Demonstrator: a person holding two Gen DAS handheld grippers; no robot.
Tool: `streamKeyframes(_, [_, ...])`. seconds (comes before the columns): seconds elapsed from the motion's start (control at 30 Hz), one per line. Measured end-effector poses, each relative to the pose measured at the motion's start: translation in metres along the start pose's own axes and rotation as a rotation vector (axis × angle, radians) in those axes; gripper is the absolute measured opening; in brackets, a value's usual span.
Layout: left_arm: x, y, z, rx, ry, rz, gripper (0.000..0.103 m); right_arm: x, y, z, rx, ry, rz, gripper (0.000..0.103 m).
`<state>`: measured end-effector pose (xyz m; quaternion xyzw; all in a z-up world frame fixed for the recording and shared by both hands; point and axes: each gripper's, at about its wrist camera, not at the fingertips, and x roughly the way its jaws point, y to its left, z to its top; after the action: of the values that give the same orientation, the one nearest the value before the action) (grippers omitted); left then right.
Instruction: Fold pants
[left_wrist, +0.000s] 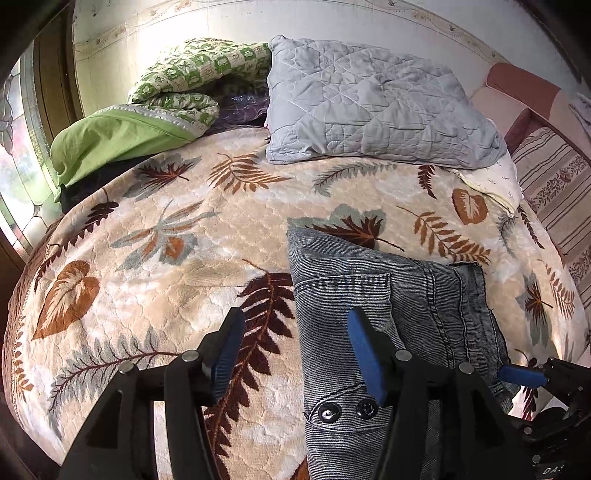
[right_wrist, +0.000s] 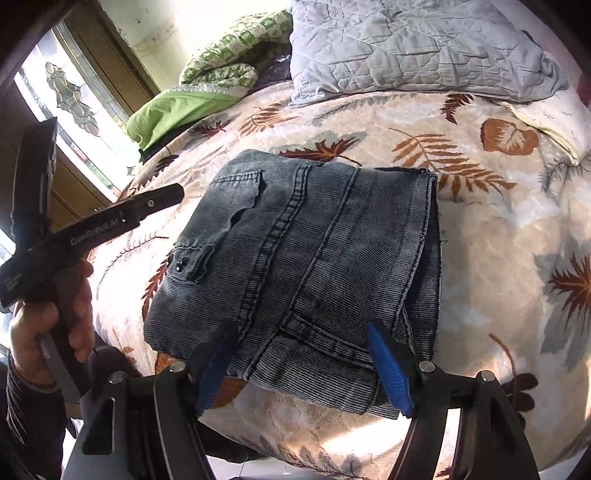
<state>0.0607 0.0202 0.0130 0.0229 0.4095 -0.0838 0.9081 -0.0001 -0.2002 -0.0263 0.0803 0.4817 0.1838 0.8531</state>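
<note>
the pants are showing as faded grey ribbed denim, matt and rough, with raised stitched seams and two shiny metal snaps. the blanket under them is looking like soft plush cloth with a quilted, slightly sheeny leaf print, and the grey pillow is showing matt stitched cotton. the left gripper and right gripper are showing matt black plastic arms, bright metal pins and ridged blue rubbery pads.
</note>
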Motion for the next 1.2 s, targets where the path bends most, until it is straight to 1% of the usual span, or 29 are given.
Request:
streamKeyframes(0.07, [0.000, -0.001, -0.001, 0.002, 0.001, 0.004, 0.059, 0.005, -0.002, 0.000, 0.000, 0.010, -0.011, 0.075])
streamKeyframes(0.13, [-0.001, -0.002, -0.002, 0.008, 0.004, 0.004, 0.060, 0.022, -0.009, -0.003, 0.015, 0.059, -0.021, 0.075])
streamKeyframes(0.2, [-0.002, -0.003, -0.004, 0.015, 0.002, 0.011, 0.060, 0.021, -0.011, -0.002, 0.020, 0.040, -0.014, 0.075])
streamKeyframes(0.3, [-0.003, -0.002, -0.004, 0.011, 0.004, 0.013, 0.061, 0.016, -0.009, 0.002, 0.030, 0.044, -0.012, 0.075])
streamKeyframes(0.4, [-0.004, -0.002, -0.006, 0.005, 0.006, 0.008, 0.061, 0.006, -0.010, 0.005, 0.049, 0.020, 0.015, 0.075])
streamKeyframes(0.47, [-0.005, 0.000, -0.007, -0.009, 0.015, -0.006, 0.061, -0.001, -0.010, 0.007, 0.059, -0.008, 0.026, 0.075])
streamKeyframes(0.53, [-0.007, 0.004, -0.011, -0.037, 0.026, -0.023, 0.062, -0.001, -0.014, 0.008, 0.072, -0.007, 0.040, 0.075])
streamKeyframes(0.57, [-0.008, 0.006, -0.014, -0.054, 0.030, -0.037, 0.063, 0.007, -0.018, 0.008, 0.084, 0.021, 0.046, 0.075])
streamKeyframes(0.6, [-0.009, 0.009, -0.017, -0.071, 0.035, -0.052, 0.066, 0.018, -0.023, 0.005, 0.093, 0.065, 0.052, 0.076])
streamKeyframes(0.63, [-0.009, 0.010, -0.022, -0.086, 0.042, -0.061, 0.069, 0.026, -0.027, 0.002, 0.092, 0.079, 0.064, 0.076])
streamKeyframes(0.67, [-0.007, 0.010, -0.027, -0.092, 0.053, -0.064, 0.072, 0.024, -0.028, 0.002, 0.090, 0.050, 0.072, 0.076])
streamKeyframes(0.7, [-0.002, 0.009, -0.033, -0.085, 0.080, -0.068, 0.075, 0.020, -0.027, 0.003, 0.101, 0.049, 0.075, 0.076])
streamKeyframes(0.73, [0.004, 0.007, -0.039, -0.075, 0.111, -0.078, 0.075, 0.017, -0.027, 0.006, 0.111, 0.052, 0.077, 0.076])
streamKeyframes(0.77, [0.009, 0.007, -0.045, -0.078, 0.134, -0.091, 0.075, 0.012, -0.028, 0.008, 0.126, 0.042, 0.090, 0.076])
streamKeyframes(0.83, [0.013, 0.009, -0.055, -0.120, 0.156, -0.137, 0.075, 0.002, -0.034, 0.011, 0.161, 0.004, 0.124, 0.076])
streamKeyframes(0.9, [0.009, 0.013, -0.058, -0.163, 0.157, -0.142, 0.075, -0.009, -0.044, 0.014, 0.190, -0.035, 0.127, 0.076])
streamKeyframes(0.97, [-0.002, 0.016, -0.058, -0.182, 0.131, -0.147, 0.075, -0.021, -0.054, 0.014, 0.199, -0.102, 0.107, 0.076])
streamKeyframes(1.03, [-0.017, 0.020, -0.058, -0.201, 0.092, -0.160, 0.075, -0.030, -0.065, 0.011, 0.198, -0.192, 0.080, 0.076])
streamKeyframes(1.1, [-0.030, 0.029, -0.064, -0.232, 0.053, -0.180, 0.077, -0.033, -0.077, 0.005, 0.216, -0.269, 0.068, 0.076])
streamKeyframes(1.17, [-0.037, 0.041, -0.071, -0.263, 0.034, -0.172, 0.080, -0.032, -0.088, 0.000, 0.260, -0.322, 0.056, 0.076])
streamKeyframes(1.2, [-0.037, 0.048, -0.075, -0.276, 0.040, -0.166, 0.080, -0.033, -0.091, 0.000, 0.281, -0.335, 0.046, 0.076])
